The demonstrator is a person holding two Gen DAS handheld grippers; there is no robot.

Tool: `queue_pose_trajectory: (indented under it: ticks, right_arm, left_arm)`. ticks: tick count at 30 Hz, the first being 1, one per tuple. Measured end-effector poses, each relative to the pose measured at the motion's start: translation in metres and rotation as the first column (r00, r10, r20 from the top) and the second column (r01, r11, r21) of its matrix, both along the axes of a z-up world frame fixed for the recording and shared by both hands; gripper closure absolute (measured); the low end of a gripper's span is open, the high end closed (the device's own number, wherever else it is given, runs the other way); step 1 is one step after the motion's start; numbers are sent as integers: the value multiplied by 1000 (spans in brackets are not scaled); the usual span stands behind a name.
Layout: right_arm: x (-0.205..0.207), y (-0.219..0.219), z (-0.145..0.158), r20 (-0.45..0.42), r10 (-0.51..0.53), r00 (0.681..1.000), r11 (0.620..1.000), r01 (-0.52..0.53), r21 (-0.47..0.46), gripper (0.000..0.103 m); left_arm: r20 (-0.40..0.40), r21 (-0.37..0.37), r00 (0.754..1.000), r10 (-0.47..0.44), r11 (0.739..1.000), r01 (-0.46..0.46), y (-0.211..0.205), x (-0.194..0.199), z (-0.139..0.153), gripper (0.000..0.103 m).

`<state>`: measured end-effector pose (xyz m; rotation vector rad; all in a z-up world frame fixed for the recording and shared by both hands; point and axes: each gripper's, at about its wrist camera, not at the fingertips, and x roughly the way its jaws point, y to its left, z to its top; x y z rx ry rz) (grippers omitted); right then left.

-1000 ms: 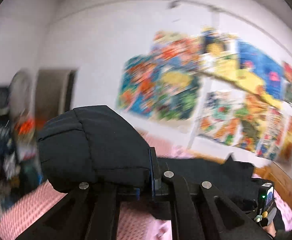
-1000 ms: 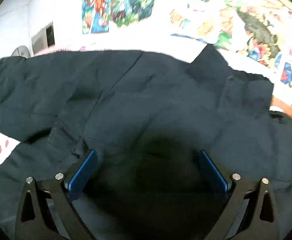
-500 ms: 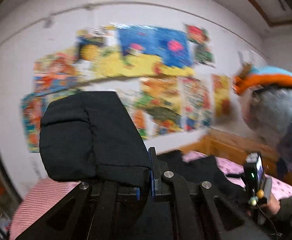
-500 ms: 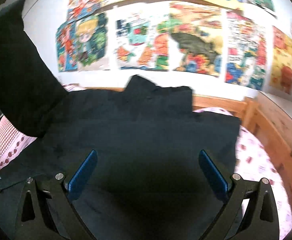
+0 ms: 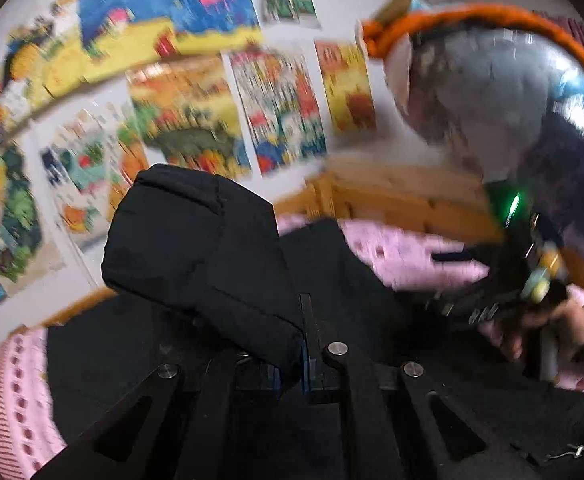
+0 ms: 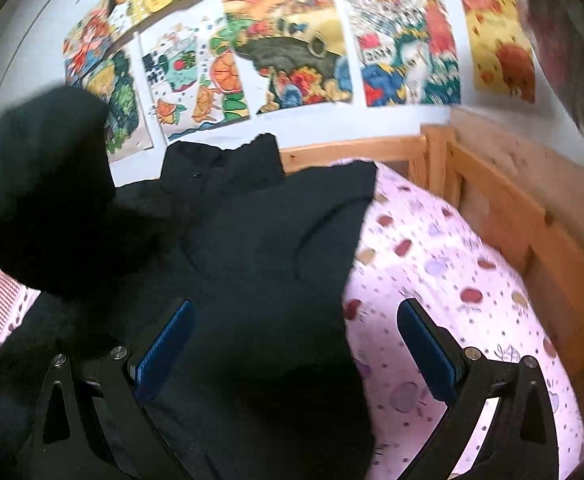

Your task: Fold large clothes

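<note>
Folding the sleeve (image 5: pixel 196 248) across, you have it pinched in your closed left gripper (image 5: pixel 305 344) above the black coat (image 6: pixel 260 264) on the bed (image 6: pixel 443 280), so lay it ahead while your wide-open, empty right gripper (image 6: pixel 292 344) hovers over the coat's edge.

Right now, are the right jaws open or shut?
Open: the right gripper has its blue pads wide apart over the black jacket.
</note>
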<state>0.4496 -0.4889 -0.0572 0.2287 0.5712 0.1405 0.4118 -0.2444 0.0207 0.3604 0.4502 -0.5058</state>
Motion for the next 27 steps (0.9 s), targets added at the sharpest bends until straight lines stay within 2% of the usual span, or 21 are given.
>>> queue_pose_trajectory:
  ticks: [4,6,8,11,12,13,15,16,18,20,21,23,24,25,27]
  right_arm:
    - [-1,-10,-11,0,22,1000,998,-22,65,3]
    - [-2,-12,-15,3,42,999,994,-42,99,3]
    - [0,-14,-19,12,79,997,986,-80,149,3]
    - [-1,-15,-23,38,145,989,959,-150,240,3]
    - [-1,-15,-25,47,162,986,949,-169,268,3]
    - [-1,-15,-27,67,196,978,923,-207,325,3]
    - [0,-14,-31,93,246,965,877,-262,402,3]
    - [3,-11,-35,95,280,955,846,-293,445,3]
    - [7,-4,-45,57,298,953,831,-289,476,3]
    - [8,1,-56,16,295,955,837,-267,478,3]
    - [10,5,-62,-34,280,959,856,-234,461,3]
    - [10,10,-68,-73,272,959,873,-214,439,4]
    - [9,15,-70,-92,264,960,887,-204,415,4]
    - [8,20,-70,-99,256,962,897,-198,394,7]
    - [7,30,-70,-122,239,963,919,-184,350,30]
  left_arm:
    - [-159,58,986,-39,997,49,-18,19,-48,93]
    - [-225,54,973,-50,996,64,-18,26,-65,92]
    - [-258,37,964,-69,996,82,-15,25,-75,87]
    - [-297,8,949,-108,993,116,-9,23,-82,73]
    - [-302,-1,946,-118,992,123,-7,22,-82,64]
    - [-304,-9,944,-124,992,128,-4,22,-81,48]
    - [-298,-33,945,-138,990,134,-1,19,-79,33]
    - [-294,-47,944,-148,989,140,0,18,-79,33]
    - [-296,-59,943,-153,988,142,5,14,-76,33]
    - [-286,-52,949,-132,991,123,9,16,-71,33]
    - [-276,-47,954,-113,993,104,16,15,-68,32]
    - [-259,-35,964,-60,998,52,30,19,-62,30]
    - [-245,-13,970,1,1000,-4,41,20,-60,27]
    - [-233,3,971,55,998,-56,52,22,-59,26]
    - [-230,-6,967,107,994,-111,76,26,-59,25]
